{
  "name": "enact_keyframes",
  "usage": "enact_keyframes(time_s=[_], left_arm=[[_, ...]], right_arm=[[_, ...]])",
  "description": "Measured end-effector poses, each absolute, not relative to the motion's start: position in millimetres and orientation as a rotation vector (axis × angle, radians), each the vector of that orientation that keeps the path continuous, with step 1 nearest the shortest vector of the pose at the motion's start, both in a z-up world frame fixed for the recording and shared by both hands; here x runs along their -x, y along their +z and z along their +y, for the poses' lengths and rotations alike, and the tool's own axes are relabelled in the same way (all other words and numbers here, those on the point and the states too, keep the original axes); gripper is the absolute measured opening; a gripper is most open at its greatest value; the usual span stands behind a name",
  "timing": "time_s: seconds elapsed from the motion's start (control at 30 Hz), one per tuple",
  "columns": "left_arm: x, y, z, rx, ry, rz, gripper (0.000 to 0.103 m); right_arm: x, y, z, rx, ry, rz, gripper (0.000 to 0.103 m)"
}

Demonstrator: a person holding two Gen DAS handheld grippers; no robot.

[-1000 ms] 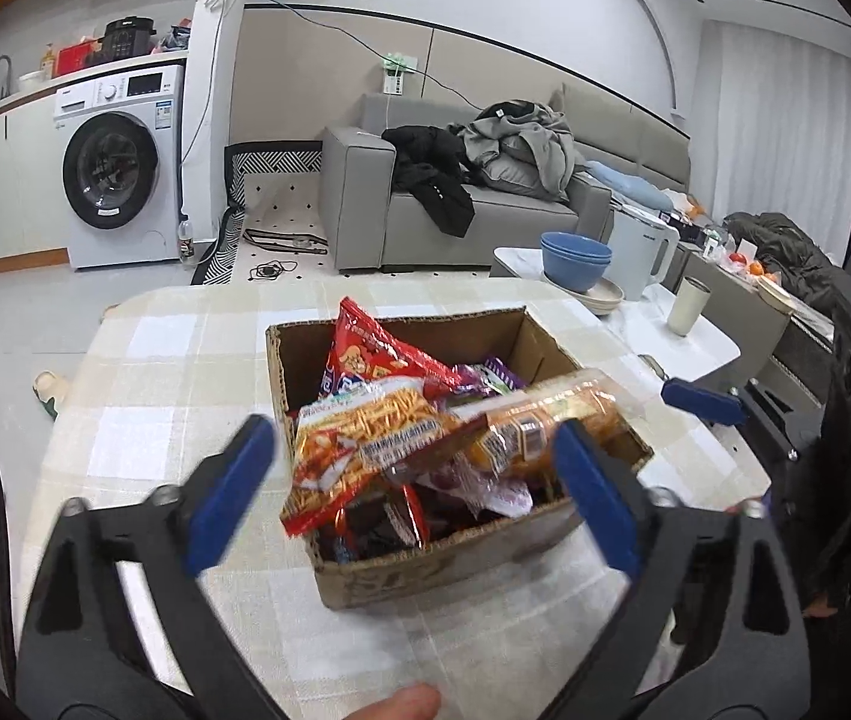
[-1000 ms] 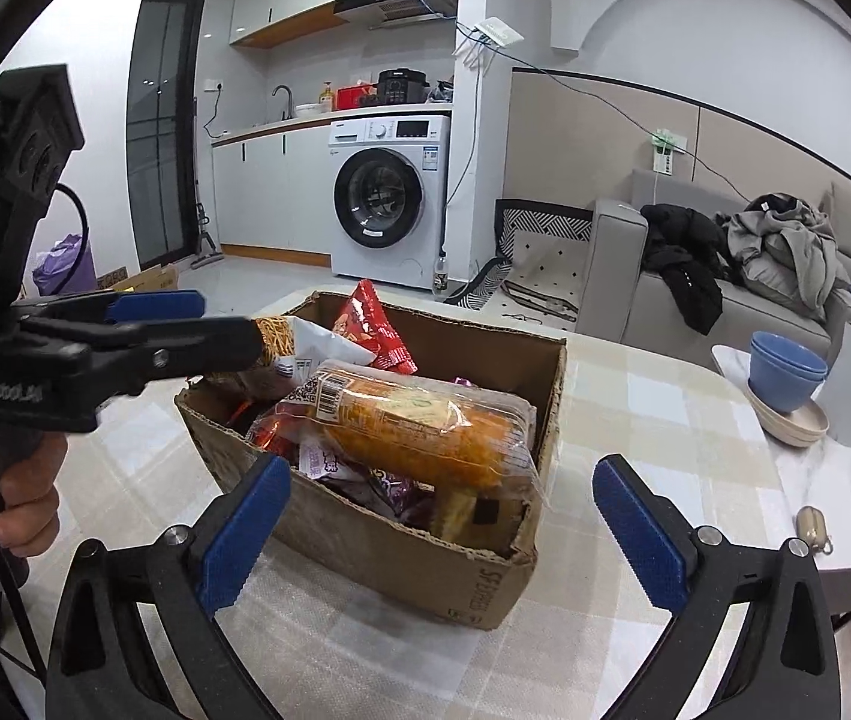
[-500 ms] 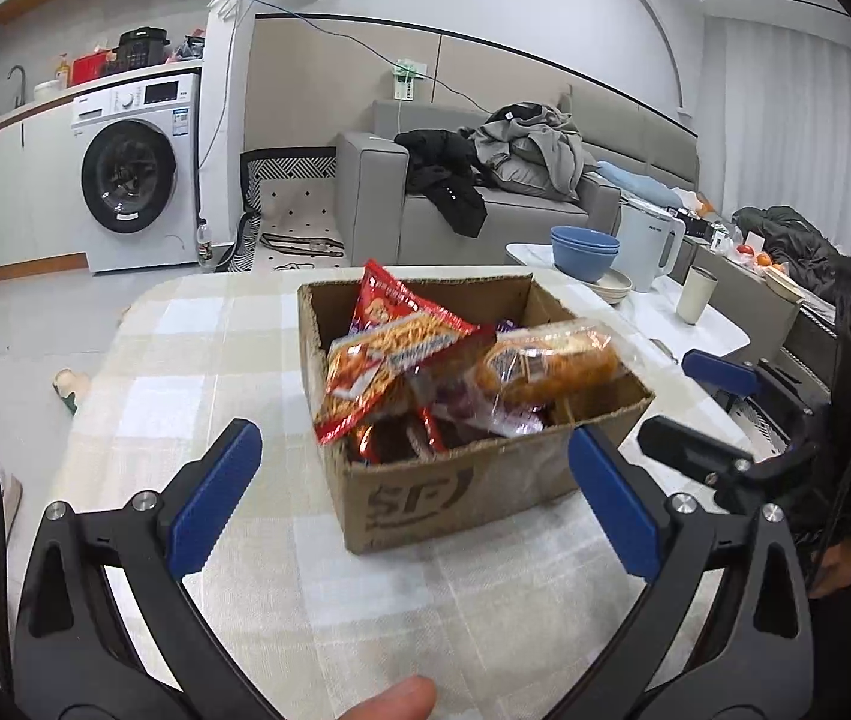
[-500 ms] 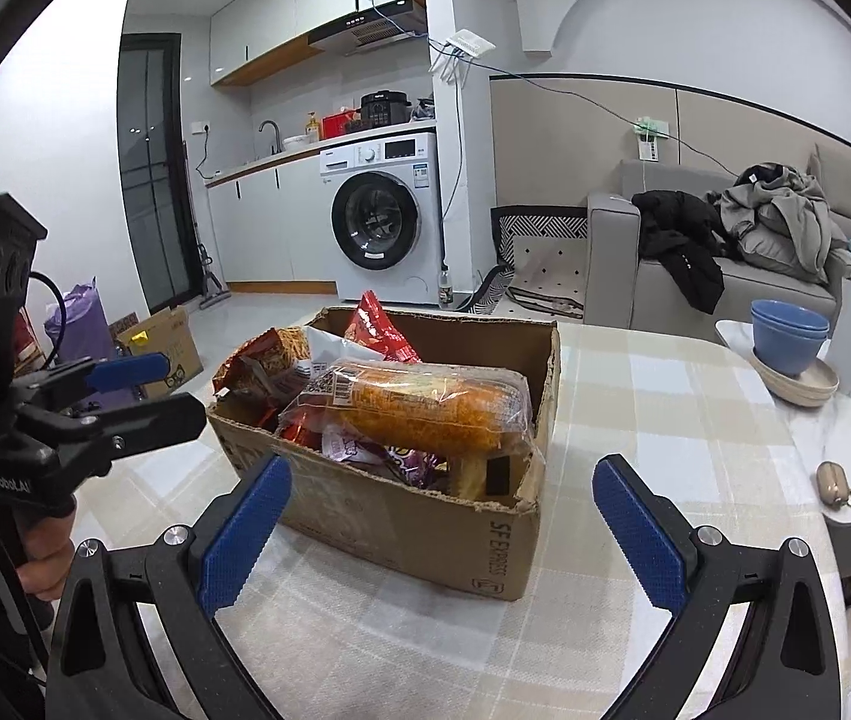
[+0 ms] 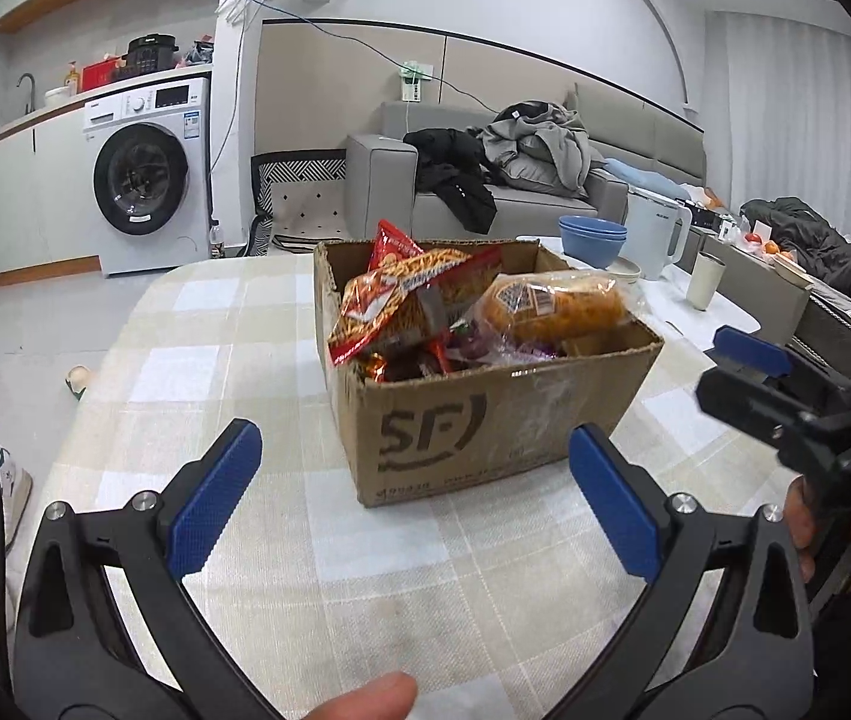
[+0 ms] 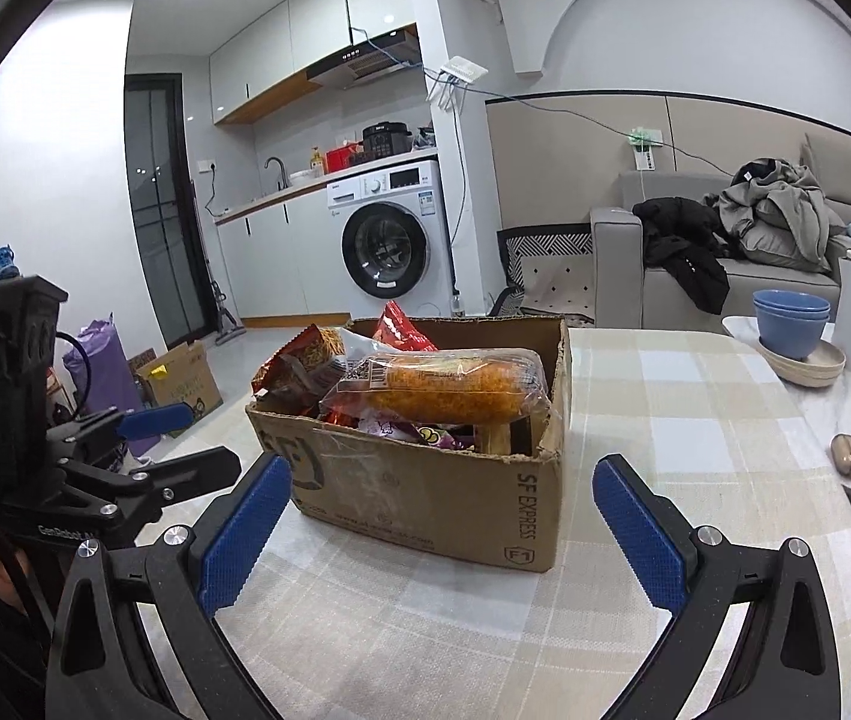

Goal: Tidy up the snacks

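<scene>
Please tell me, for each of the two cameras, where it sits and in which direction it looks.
Left wrist: on the left gripper, facing the brown cardboard box of snack packets on the checked tablecloth; own blue-padded fingers, a thumb tip, and the right gripper show.
Right wrist: on the right gripper, facing the box's corner; own fingers, and the left gripper, show.
Shared: box, white washing machine, grey sofa.

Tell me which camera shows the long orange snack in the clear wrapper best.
The right wrist view: the orange snack in the clear wrapper lies broadside on top of the cardboard box, full length and barcode label visible. The left wrist view shows it smaller, at the box's far right, partly behind other packets.
</scene>
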State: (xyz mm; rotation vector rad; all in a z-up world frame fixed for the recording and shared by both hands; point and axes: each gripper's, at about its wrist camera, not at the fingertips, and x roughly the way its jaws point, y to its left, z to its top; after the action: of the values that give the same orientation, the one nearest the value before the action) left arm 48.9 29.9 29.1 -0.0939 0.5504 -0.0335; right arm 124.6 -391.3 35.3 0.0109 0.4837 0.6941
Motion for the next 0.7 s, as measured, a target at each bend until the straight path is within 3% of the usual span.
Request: enact_keyframes(time_s=[0.7], left_arm=[[-25.0,7.0,37.5,0.106,0.007,0.485,0.102]], right_arm=[[-101.4,25.4,-401.3,0.001,0.701,0.413,0.102]])
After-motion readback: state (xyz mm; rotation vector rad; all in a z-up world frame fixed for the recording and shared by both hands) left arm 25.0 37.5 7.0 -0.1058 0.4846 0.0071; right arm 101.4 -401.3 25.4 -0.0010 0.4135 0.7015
